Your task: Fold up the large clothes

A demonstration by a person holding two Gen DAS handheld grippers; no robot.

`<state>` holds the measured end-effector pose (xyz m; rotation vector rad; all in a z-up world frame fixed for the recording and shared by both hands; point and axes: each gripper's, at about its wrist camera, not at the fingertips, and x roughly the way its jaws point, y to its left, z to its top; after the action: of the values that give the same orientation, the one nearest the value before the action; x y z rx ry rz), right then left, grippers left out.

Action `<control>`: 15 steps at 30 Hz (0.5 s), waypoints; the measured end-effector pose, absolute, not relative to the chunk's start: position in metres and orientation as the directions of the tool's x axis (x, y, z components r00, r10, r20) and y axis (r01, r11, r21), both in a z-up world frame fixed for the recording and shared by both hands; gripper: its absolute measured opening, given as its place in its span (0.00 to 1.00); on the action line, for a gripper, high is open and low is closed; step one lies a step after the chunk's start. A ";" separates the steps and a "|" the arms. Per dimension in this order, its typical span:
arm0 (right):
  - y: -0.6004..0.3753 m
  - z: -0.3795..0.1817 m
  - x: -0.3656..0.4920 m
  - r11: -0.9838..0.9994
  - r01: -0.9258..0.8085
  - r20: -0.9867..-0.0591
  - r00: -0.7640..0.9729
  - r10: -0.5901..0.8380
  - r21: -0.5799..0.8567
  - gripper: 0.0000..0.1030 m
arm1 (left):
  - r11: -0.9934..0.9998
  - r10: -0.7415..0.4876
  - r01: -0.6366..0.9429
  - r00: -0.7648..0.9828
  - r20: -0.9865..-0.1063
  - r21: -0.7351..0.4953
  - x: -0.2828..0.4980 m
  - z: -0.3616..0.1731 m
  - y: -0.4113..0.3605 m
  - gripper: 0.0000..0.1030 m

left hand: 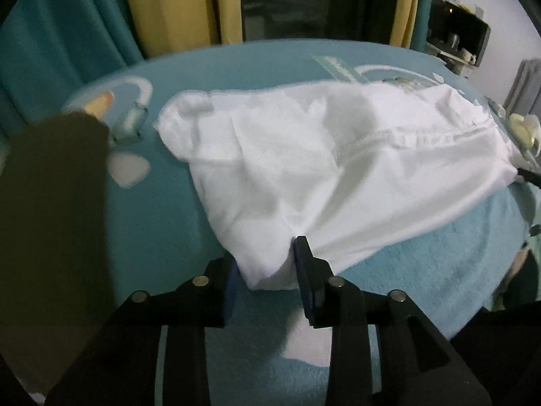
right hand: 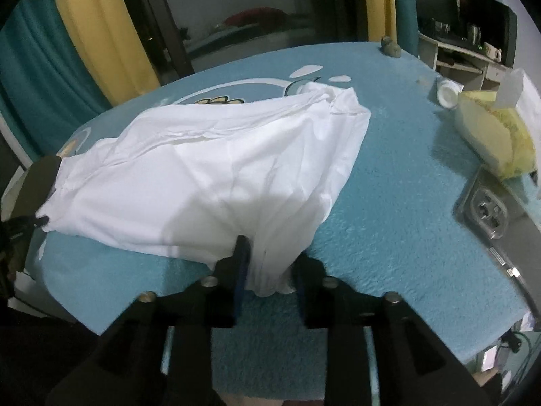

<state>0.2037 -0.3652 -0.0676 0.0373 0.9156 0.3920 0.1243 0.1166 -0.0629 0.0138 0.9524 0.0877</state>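
Note:
A large white garment [left hand: 304, 169] lies loosely folded on a blue towel-covered table [left hand: 422, 270]. It also shows in the right wrist view [right hand: 209, 176]. My left gripper [left hand: 267, 264] is shut on the garment's near corner, cloth bunched between its blue pads. My right gripper [right hand: 270, 264] is shut on another near corner, with gathered folds hanging between its fingers. The left gripper shows at the left edge of the right wrist view [right hand: 37, 216], at the garment's far corner. Both held corners sit low over the table.
A yellow tissue pack [right hand: 493, 135] and a white cup [right hand: 446, 93] sit at the table's right. A clear plastic case [right hand: 487, 213] lies near the right edge. Teal and yellow curtains [left hand: 84, 17] hang behind. A dark sleeve [left hand: 50, 220] fills the left side.

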 end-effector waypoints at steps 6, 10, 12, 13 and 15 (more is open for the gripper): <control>-0.373 -0.038 0.208 0.948 -0.283 -0.694 0.654 0.302 0.145 0.70 | 0.995 0.097 -0.065 0.670 -0.736 0.072 0.130 -0.033 0.106 0.47; -0.349 -0.029 0.220 0.932 -0.340 -0.659 0.674 0.334 0.125 0.71 | 0.995 0.085 -0.016 0.676 -0.732 0.100 0.145 -0.024 0.092 0.47; -0.328 -0.029 0.224 0.912 -0.400 -0.656 0.666 0.355 0.087 0.71 | 0.995 0.072 -0.004 0.692 -0.719 0.095 0.151 -0.018 0.090 0.47; -0.319 -0.030 0.226 0.901 -0.428 -0.656 0.661 0.365 0.070 0.71 | 0.996 0.060 0.004 0.693 -0.719 0.088 0.157 -0.017 0.090 0.47; -0.298 -0.034 0.230 0.877 -0.480 -0.662 0.647 0.379 0.034 0.71 | 0.997 0.032 0.029 0.682 -0.731 0.070 0.166 -0.021 0.086 0.48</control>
<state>0.2299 -0.2980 -0.0340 -0.1495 0.7168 0.4905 0.1658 0.0857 -0.0206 0.0780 0.8205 0.0017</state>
